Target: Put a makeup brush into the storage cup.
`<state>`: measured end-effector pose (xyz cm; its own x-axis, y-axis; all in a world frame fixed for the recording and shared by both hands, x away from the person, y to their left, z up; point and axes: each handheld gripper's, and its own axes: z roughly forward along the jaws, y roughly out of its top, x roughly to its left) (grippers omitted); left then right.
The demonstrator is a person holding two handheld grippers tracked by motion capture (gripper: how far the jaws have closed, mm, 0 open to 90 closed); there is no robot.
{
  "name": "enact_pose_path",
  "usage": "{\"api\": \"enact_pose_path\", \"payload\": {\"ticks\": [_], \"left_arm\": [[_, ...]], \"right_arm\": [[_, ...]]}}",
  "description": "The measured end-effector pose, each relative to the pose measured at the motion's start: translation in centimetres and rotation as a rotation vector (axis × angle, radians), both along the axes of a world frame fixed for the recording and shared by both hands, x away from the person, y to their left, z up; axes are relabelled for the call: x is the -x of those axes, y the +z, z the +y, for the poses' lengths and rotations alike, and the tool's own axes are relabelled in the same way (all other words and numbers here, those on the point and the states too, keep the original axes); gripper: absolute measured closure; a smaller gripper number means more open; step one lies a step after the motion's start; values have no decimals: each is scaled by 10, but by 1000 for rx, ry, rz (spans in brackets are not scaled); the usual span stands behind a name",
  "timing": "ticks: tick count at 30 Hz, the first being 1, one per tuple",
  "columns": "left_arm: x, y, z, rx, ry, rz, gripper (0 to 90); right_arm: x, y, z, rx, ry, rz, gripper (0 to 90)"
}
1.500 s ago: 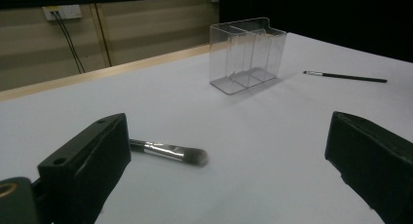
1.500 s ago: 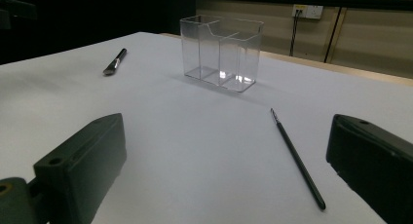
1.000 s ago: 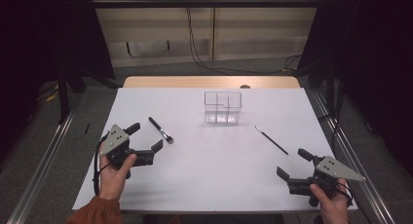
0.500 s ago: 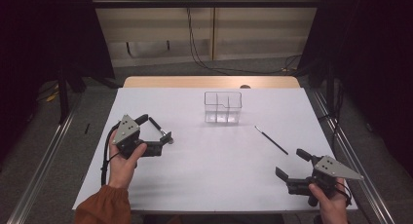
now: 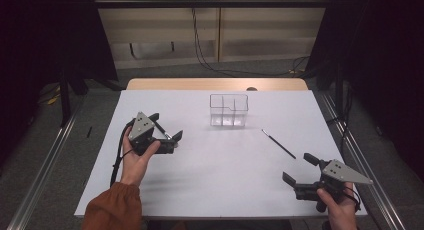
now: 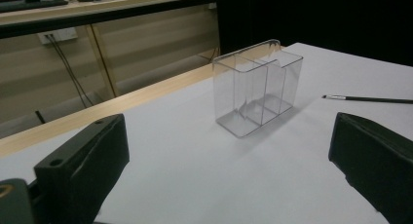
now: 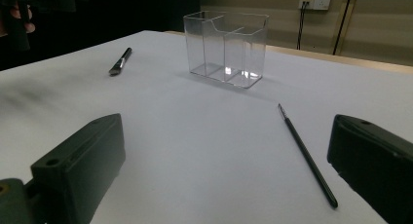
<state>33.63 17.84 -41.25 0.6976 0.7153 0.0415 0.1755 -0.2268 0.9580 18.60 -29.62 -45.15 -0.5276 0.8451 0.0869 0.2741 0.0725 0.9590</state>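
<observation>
A clear plastic organizer (image 5: 229,110) with divided compartments stands empty at the back middle of the white table (image 5: 215,185). A short black brush (image 5: 163,130) with a silver ferrule lies at the left. My left gripper (image 5: 166,126) is open above it, one jaw on each side. A thin black brush (image 5: 278,143) lies right of the middle. My right gripper (image 5: 299,169) is open near the front right edge, empty. The left gripper view looks past its open gripper (image 6: 229,136) at the organizer (image 6: 255,92) and thin brush (image 6: 370,100). The right gripper view shows its open gripper (image 7: 226,136), thin brush (image 7: 307,153), organizer (image 7: 226,46) and short brush (image 7: 120,61).
A wooden strip (image 5: 215,84) runs along the table's far edge, with a wall and cables behind. Metal rails (image 5: 45,165) flank the table on both sides. My left hand and its gripper (image 7: 29,5) appear far off in the right gripper view.
My left gripper has moved forward and right, from beside the short brush to over it with its jaws astride. The right gripper has stayed put.
</observation>
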Motion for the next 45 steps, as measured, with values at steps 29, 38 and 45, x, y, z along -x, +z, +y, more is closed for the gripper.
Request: {"api": "enact_pose_path", "payload": {"ticks": [29,38,45], "left_arm": [[-58,-14,13,-180,45,169,21],[-67,-8,8,-304,-24,249,24],[-70,-6,1,-393,-76,291,30]], "right_arm": [[-1,-1,1,16,12,1,1],[-2,-1,2,16,12,4,1],[-1,-1,1,17,19,3,1]]}}
